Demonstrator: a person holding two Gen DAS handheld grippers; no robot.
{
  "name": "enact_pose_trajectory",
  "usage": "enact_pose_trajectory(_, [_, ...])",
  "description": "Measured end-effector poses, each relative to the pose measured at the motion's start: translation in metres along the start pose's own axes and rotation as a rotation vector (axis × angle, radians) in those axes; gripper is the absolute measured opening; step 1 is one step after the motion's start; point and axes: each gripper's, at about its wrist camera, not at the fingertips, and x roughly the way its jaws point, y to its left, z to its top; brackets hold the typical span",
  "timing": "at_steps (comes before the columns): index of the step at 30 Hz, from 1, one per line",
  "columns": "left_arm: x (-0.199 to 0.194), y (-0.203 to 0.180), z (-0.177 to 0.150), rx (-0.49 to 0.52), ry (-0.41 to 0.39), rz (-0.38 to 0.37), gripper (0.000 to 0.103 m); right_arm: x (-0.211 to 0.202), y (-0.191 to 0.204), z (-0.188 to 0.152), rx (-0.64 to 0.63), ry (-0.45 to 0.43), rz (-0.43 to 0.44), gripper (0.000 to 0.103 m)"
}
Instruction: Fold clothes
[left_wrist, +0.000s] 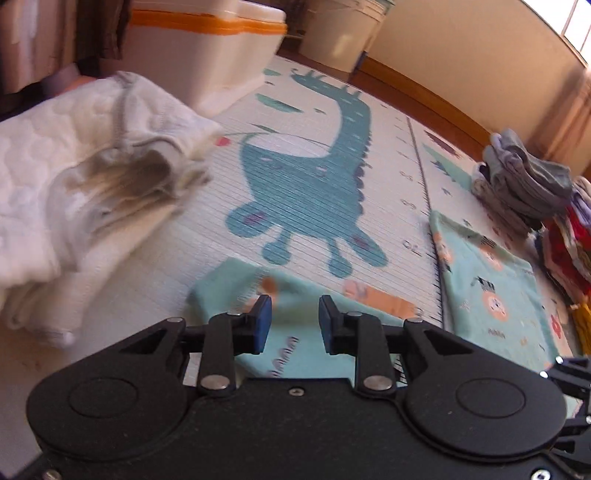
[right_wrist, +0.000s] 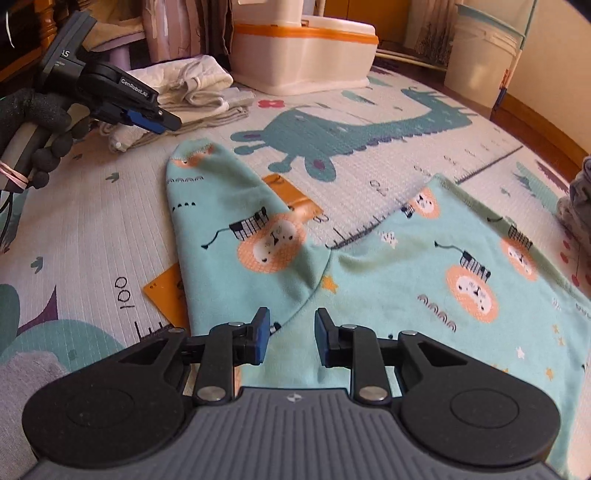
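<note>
Mint lion-print garment (right_wrist: 399, 280) flat on play mat (right_wrist: 92, 221).
Both my grippers, left (left_wrist: 294, 324) and right (right_wrist: 291, 334), narrowly parted, gripping nothing.

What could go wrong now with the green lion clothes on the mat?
The mint-green lion-print garment lies creased near the right gripper, whose fingers look open; a fold could trap that wrinkle. The left gripper hovers by the pile of white folded cloths and might knock it over.
</note>
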Motion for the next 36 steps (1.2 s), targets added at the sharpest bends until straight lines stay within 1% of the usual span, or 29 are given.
enact_pose_trajectory(1, [0.01, -0.017, -0.002, 0.062, 0.025, -0.037, 0.019, 0.004, 0.002, 0.006, -0.023, -0.012, 0.004, 0.027])
enact_pose_trajectory(2, [0.019, -0.031, -0.004, 0.109, 0.042, -0.062, 0.019, 0.008, 0.003, 0.012, -0.045, -0.023, 0.009, 0.027])
enact_pose_trajectory(3, [0.026, -0.041, -0.005, 0.136, 0.054, -0.085, 0.019, 0.014, 0.003, 0.017, -0.059, -0.029, 0.015, 0.024])
enact_pose_trajectory(4, [0.034, -0.048, -0.007, 0.153, 0.065, -0.091, 0.017, 0.021, 0.002, 0.021, -0.064, -0.033, 0.022, 0.024])
enact_pose_trajectory(6, [0.05, -0.051, -0.007, 0.162, 0.083, -0.055, 0.017, 0.034, -0.002, 0.026, -0.054, -0.033, 0.029, 0.024])
enact_pose_trajectory(8, [0.059, -0.042, -0.009, 0.159, 0.096, -0.019, 0.009, 0.047, -0.013, 0.03, -0.005, -0.029, 0.036, 0.024])
enact_pose_trajectory(9, [0.062, -0.037, -0.009, 0.145, 0.101, -0.015, 0.009, 0.053, -0.019, 0.03, 0.028, -0.005, 0.049, 0.024])
enact_pose_trajectory(10, [0.06, -0.033, -0.007, 0.118, 0.106, -0.021, 0.008, 0.064, -0.024, 0.026, 0.057, 0.044, 0.078, 0.025])
enact_pose_trajectory(11, [0.059, -0.033, -0.006, 0.111, 0.109, -0.018, 0.008, 0.065, -0.025, 0.023, 0.047, 0.023, 0.087, 0.025])
enact_pose_trajectory(12, [0.058, -0.035, -0.005, 0.125, 0.109, -0.011, 0.008, 0.065, -0.025, 0.02, 0.038, 0.005, 0.096, 0.025])
enact_pose_trajectory(13, [0.057, -0.037, -0.004, 0.133, 0.107, -0.002, 0.007, 0.065, -0.025, 0.022, 0.031, 0.013, 0.097, 0.025])
enact_pose_trajectory(15, [0.049, -0.038, -0.001, 0.116, 0.065, -0.001, 0.007, 0.065, -0.025, 0.025, 0.019, 0.026, 0.098, 0.024])
enact_pose_trajectory(16, [0.045, -0.034, 0.001, 0.099, 0.044, 0.006, 0.007, 0.06, -0.025, 0.028, 0.028, 0.018, 0.085, 0.023])
enact_pose_trajectory(18, [0.044, -0.018, 0.003, 0.052, 0.029, 0.052, 0.007, 0.039, -0.021, 0.031, 0.03, -0.065, 0.076, 0.026])
enact_pose_trajectory(20, [0.044, 0.0, 0.004, 0.0, 0.021, 0.106, 0.007, 0.023, -0.008, 0.031, -0.025, -0.092, 0.094, 0.026])
enact_pose_trajectory(21, [0.045, 0.011, 0.003, -0.033, 0.02, 0.121, 0.006, 0.023, 0.0, 0.029, -0.059, -0.072, 0.105, 0.025])
enact_pose_trajectory(22, [0.042, 0.018, 0.005, -0.063, 0.014, 0.114, 0.005, 0.024, 0.007, 0.025, -0.09, -0.05, 0.115, 0.024])
enact_pose_trajectory(23, [0.036, 0.02, 0.009, -0.073, 0.002, 0.118, 0.005, 0.031, 0.012, 0.018, -0.101, -0.009, 0.115, 0.025])
enact_pose_trajectory(24, [0.027, 0.017, 0.011, -0.058, -0.028, 0.113, 0.006, 0.038, 0.017, 0.011, -0.11, 0.026, 0.113, 0.028])
enact_pose_trajectory(26, [0.016, 0.014, 0.012, -0.041, -0.066, 0.126, 0.006, 0.032, 0.026, 0.012, -0.107, 0.025, 0.084, 0.027])
enact_pose_trajectory(27, [0.015, 0.015, 0.011, -0.045, -0.061, 0.146, 0.006, 0.021, 0.033, 0.012, -0.125, -0.019, 0.074, 0.027])
enact_pose_trajectory(29, [0.025, 0.024, 0.007, -0.072, -0.009, 0.197, 0.006, 0.006, 0.045, 0.005, -0.139, -0.071, 0.086, 0.027])
enact_pose_trajectory(30, [0.027, 0.028, 0.006, -0.081, 0.004, 0.203, 0.009, 0.01, 0.05, 0.001, -0.133, -0.024, 0.104, 0.027])
enact_pose_trajectory(31, [0.026, 0.029, 0.008, -0.08, 0.013, 0.206, 0.009, 0.02, 0.053, -0.005, -0.121, 0.046, 0.129, 0.028])
enact_pose_trajectory(32, [0.021, 0.024, 0.013, -0.065, 0.016, 0.205, 0.009, 0.022, 0.058, -0.01, -0.132, 0.033, 0.126, 0.033])
enact_pose_trajectory(33, [0.015, 0.018, 0.019, -0.039, 0.014, 0.198, 0.009, 0.023, 0.062, -0.011, -0.131, 0.056, 0.129, 0.035])
enact_pose_trajectory(34, [0.007, 0.01, 0.025, 0.003, 0.005, 0.181, 0.009, 0.02, 0.062, -0.009, -0.12, 0.055, 0.136, 0.034])
enact_pose_trajectory(35, [-0.001, 0.0, 0.034, 0.043, -0.004, 0.167, 0.01, 0.017, 0.063, -0.008, -0.108, 0.05, 0.144, 0.03])
enact_pose_trajectory(36, [-0.009, -0.011, 0.045, 0.08, -0.016, 0.158, 0.01, 0.009, 0.061, -0.007, -0.097, 0.027, 0.146, 0.03])
